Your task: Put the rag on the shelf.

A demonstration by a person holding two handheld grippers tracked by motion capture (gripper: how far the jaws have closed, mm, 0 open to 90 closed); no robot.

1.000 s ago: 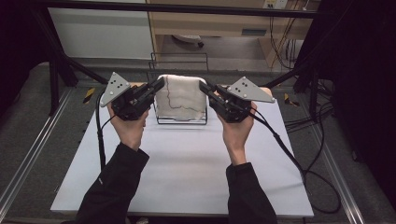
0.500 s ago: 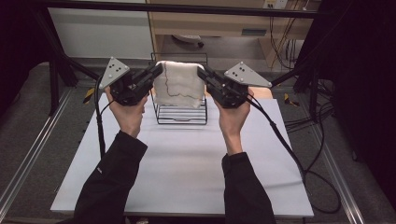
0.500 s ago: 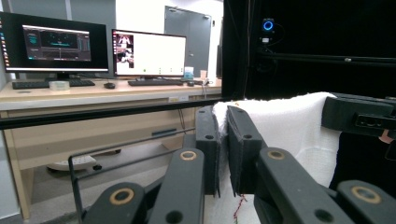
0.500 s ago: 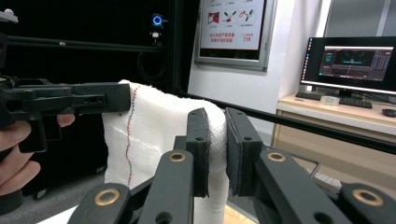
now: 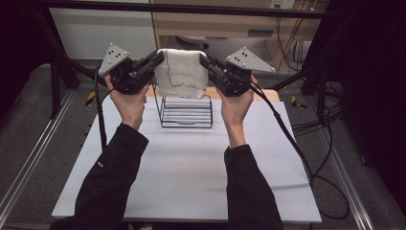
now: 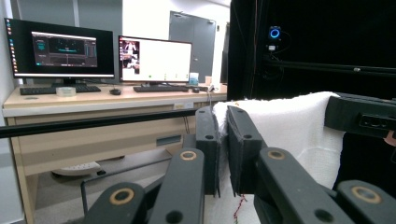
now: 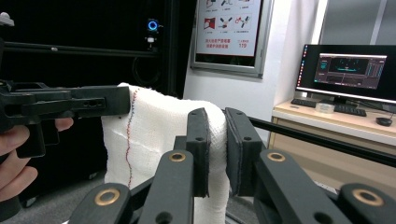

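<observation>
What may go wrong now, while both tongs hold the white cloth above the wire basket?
1. Each of the left tongs and right tongs pinches only a top corner of the white cloth, so a corner might slip free.
2. The hanging lower edge is close to the wire basket and could catch on its rim.
3. Uneven pulling may stretch the cloth or let it sag sideways.
</observation>
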